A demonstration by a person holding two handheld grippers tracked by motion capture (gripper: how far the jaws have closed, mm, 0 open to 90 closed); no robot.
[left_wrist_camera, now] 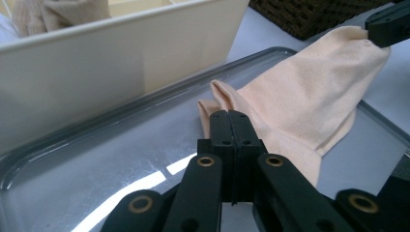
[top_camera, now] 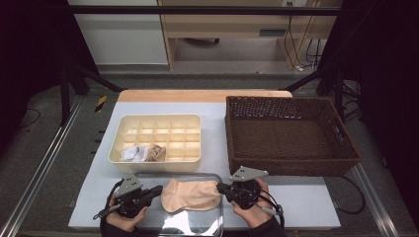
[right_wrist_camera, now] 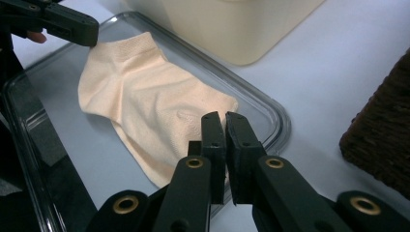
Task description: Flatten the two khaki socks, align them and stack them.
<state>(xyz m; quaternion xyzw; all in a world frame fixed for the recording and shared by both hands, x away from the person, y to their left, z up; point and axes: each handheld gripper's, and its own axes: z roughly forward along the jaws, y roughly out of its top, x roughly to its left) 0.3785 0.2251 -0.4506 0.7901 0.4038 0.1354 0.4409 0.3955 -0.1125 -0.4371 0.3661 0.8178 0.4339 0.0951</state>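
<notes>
A: The sock [top_camera: 190, 194] lies flat on the clear tray [top_camera: 207, 225] at the counter's [top_camera: 306, 200] near edge, stretched between your two tools.

B: Your left tool [left_wrist_camera: 228, 115] is pinching its cuff end, your right tool [right_wrist_camera: 223, 120] its toe end, both pressed tight on the fabric.

A: Pull too far apart and a thin pinch could slip, so the sock may sag, or miss the divided box [top_camera: 190, 118].

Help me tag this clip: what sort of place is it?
Probably a lab recording bench, not a home: a metal frame edges the table, cables trail behind, and a peach sock lies staged on a clear tray.
</notes>
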